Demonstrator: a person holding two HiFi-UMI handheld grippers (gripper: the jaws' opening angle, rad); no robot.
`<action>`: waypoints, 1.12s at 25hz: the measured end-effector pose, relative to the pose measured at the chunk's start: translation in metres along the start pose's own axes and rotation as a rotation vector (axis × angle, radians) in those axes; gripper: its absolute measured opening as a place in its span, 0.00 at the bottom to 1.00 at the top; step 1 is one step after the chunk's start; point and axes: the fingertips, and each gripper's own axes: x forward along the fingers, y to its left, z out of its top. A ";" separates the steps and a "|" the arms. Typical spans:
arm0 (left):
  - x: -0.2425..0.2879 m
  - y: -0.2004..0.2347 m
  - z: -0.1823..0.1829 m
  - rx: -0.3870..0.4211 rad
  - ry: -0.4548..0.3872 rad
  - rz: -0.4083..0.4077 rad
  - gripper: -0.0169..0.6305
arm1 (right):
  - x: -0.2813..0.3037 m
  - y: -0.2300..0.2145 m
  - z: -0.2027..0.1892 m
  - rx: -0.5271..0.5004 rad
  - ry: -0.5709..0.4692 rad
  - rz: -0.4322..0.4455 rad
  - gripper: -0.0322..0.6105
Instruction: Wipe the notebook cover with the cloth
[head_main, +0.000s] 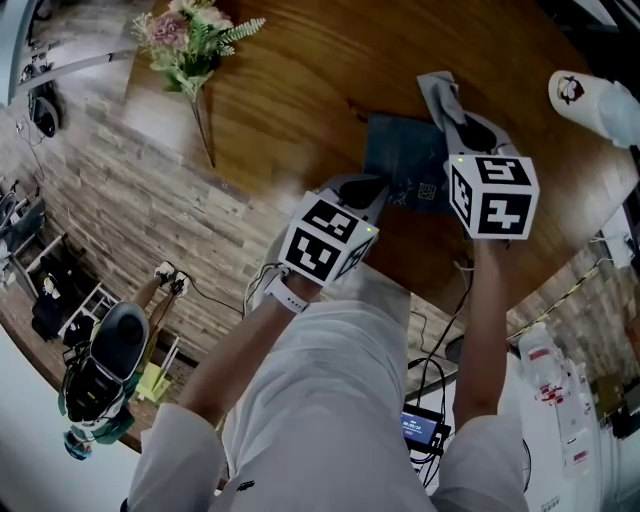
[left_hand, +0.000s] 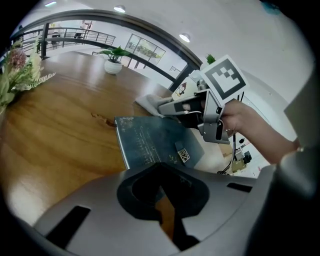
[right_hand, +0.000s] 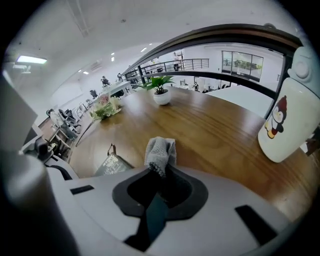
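Observation:
A dark blue notebook lies flat on the wooden table. My right gripper is over the notebook's far right corner, shut on a grey cloth that sticks out past its tips. In the right gripper view the cloth rises from the jaws of the right gripper, with the notebook to the left. My left gripper is at the notebook's near left edge. In the left gripper view the left gripper looks shut with nothing in it, just short of the notebook and the right gripper.
A white penguin mug stands at the table's right. A bunch of flowers lies at the far left. A potted plant sits farther back. The table's near edge curves just under both grippers, with floor and cables below.

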 end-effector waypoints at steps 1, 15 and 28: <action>0.000 0.000 0.000 0.001 0.000 0.001 0.05 | 0.002 0.004 0.001 -0.002 0.000 0.009 0.10; 0.000 0.001 0.001 -0.003 -0.005 -0.008 0.05 | 0.027 0.062 0.023 -0.079 0.016 0.114 0.10; 0.001 0.001 0.000 -0.008 -0.011 -0.028 0.05 | 0.038 0.083 0.029 -0.140 0.053 0.168 0.10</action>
